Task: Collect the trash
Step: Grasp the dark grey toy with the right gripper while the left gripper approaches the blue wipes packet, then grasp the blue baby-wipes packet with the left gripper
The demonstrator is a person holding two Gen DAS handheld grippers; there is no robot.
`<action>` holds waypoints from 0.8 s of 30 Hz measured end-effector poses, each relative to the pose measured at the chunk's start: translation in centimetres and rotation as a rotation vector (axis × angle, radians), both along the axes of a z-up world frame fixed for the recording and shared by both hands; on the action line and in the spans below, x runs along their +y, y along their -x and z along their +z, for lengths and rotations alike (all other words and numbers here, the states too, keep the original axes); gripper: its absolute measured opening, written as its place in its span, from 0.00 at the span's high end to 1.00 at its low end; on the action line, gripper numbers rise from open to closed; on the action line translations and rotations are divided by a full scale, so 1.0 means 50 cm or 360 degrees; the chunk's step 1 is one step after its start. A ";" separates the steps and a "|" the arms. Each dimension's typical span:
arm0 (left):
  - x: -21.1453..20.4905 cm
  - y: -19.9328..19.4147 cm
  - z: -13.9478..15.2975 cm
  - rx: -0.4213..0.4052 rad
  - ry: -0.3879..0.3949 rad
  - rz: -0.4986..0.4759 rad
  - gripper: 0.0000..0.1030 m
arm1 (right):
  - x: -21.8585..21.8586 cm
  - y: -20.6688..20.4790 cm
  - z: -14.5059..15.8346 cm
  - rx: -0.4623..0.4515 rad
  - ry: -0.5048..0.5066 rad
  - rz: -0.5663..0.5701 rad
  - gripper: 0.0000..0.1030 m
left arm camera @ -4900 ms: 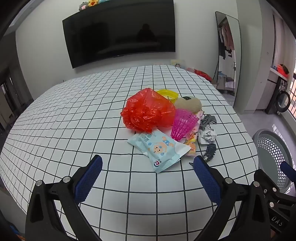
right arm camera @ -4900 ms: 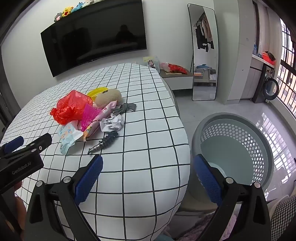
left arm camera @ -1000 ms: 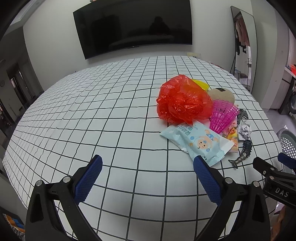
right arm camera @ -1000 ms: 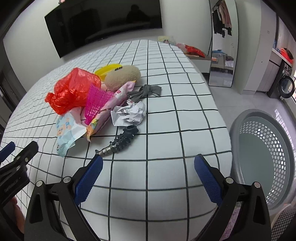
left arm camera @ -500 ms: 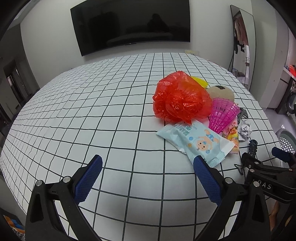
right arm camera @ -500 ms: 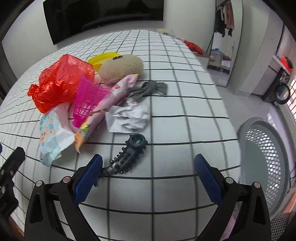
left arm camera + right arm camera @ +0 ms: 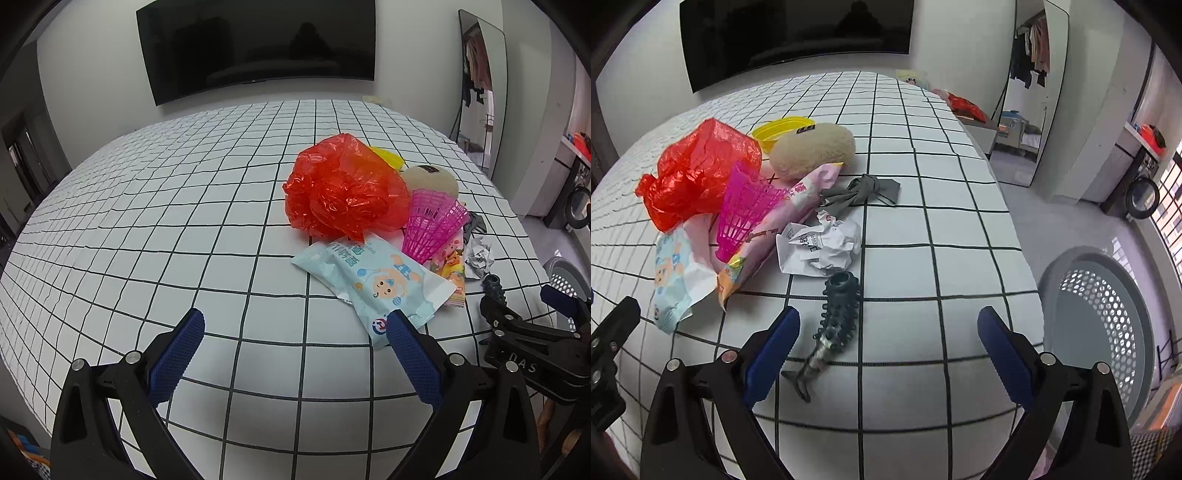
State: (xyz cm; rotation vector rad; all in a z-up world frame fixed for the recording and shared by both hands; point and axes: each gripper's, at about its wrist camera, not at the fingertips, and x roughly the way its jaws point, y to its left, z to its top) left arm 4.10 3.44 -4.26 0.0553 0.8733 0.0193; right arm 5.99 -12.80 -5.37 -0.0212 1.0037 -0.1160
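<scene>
Both tongs are spread wide and carry nothing. The right gripper (image 7: pixel 886 332) hovers over the right edge of the bed (image 7: pixel 905 229), a checked white sheet, with the black knobbly brush (image 7: pixel 836 321) lying on the sheet just inside its left finger, not touched. The left gripper (image 7: pixel 293 343) hangs over the near part of the bed, its right finger just in front of the pale blue wipes packet (image 7: pixel 373 284).

The trash lies in one heap near the right edge: a crumpled red plastic bag (image 7: pixel 698 170), a pink shuttlecock (image 7: pixel 742 210) resting on a pink snack wrapper (image 7: pixel 775 221), a crumpled paper ball (image 7: pixel 820 245) just beyond the brush, a grey bow (image 7: pixel 864 192), a beige fluffy pad (image 7: pixel 812 149) and a yellow bowl (image 7: pixel 775 131) behind it.

A grey perforated basket (image 7: pixel 1108 317) stands on the floor beside the right edge of the bed.
</scene>
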 end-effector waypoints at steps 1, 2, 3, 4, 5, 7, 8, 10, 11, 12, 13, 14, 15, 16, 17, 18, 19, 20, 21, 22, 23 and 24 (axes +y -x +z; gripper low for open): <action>0.000 -0.001 0.000 0.0004 0.0002 0.0002 0.06 | 0.002 -0.002 -0.005 0.0019 0.0001 0.0011 0.20; 0.001 -0.002 0.000 0.0006 0.0003 0.0006 0.06 | 0.001 -0.002 -0.004 0.0012 -0.0018 0.0018 0.24; 0.001 -0.004 0.000 0.0005 0.0005 0.0012 0.06 | 0.000 -0.002 -0.004 0.0015 -0.0030 0.0020 0.26; 0.002 -0.007 0.000 0.0004 0.0009 0.0017 0.06 | -0.001 -0.001 -0.002 0.0015 -0.0048 0.0035 0.31; 0.003 -0.008 0.002 0.0003 0.0013 0.0022 0.06 | 0.000 0.000 -0.001 0.0013 -0.0060 0.0051 0.38; 0.002 -0.010 0.005 -0.0001 0.0017 0.0026 0.06 | 0.005 0.005 0.002 0.0010 -0.0085 0.0097 0.52; 0.000 -0.011 0.007 -0.0004 0.0019 0.0026 0.06 | 0.009 0.009 0.004 0.0008 -0.0092 0.0123 0.62; -0.004 -0.012 0.012 -0.0007 0.0030 0.0023 0.06 | 0.016 0.015 0.005 0.0002 -0.0093 0.0167 0.78; -0.006 -0.012 0.015 -0.0009 0.0038 0.0020 0.06 | 0.017 0.018 0.005 -0.0004 -0.0105 0.0177 0.80; -0.008 -0.013 0.017 -0.0011 0.0042 0.0019 0.06 | 0.015 0.024 0.005 -0.0010 -0.0137 0.0188 0.80; -0.011 -0.013 0.019 -0.0013 0.0045 0.0015 0.06 | 0.009 0.029 0.006 -0.0017 -0.0184 0.0196 0.80; -0.013 -0.012 0.020 -0.0014 0.0050 0.0009 0.06 | 0.004 0.035 0.006 -0.0025 -0.0209 0.0196 0.80; -0.015 -0.013 0.020 -0.0011 0.0056 0.0004 0.06 | -0.002 0.040 0.008 -0.0034 -0.0226 0.0191 0.80; -0.017 -0.015 0.019 -0.0004 0.0063 0.0003 0.06 | -0.010 0.047 0.011 -0.0045 -0.0244 0.0184 0.80; -0.018 -0.019 0.018 0.0005 0.0070 0.0006 0.06 | -0.017 0.056 0.015 -0.0055 -0.0261 0.0178 0.80; -0.020 -0.023 0.017 0.0014 0.0077 0.0011 0.06 | -0.025 0.062 0.018 -0.0066 -0.0272 0.0168 0.80; -0.021 -0.028 0.016 0.0025 0.0088 0.0017 0.06 | -0.032 0.070 0.021 -0.0076 -0.0278 0.0157 0.80; -0.022 -0.033 0.016 0.0032 0.0099 0.0020 0.06 | -0.038 0.075 0.023 -0.0081 -0.0279 0.0149 0.80; -0.024 -0.038 0.018 0.0039 0.0111 0.0025 0.06 | -0.044 0.078 0.025 -0.0084 -0.0280 0.0141 0.80; -0.027 -0.044 0.020 0.0038 0.0119 0.0030 0.06 | -0.051 0.083 0.026 -0.0090 -0.0287 0.0132 0.80; -0.030 -0.050 0.023 0.0033 0.0127 0.0036 0.06 | -0.056 0.083 0.027 -0.0095 -0.0297 0.0124 0.80; -0.034 -0.056 0.025 0.0029 0.0136 0.0042 0.06 | -0.062 0.087 0.028 -0.0100 -0.0310 0.0117 0.80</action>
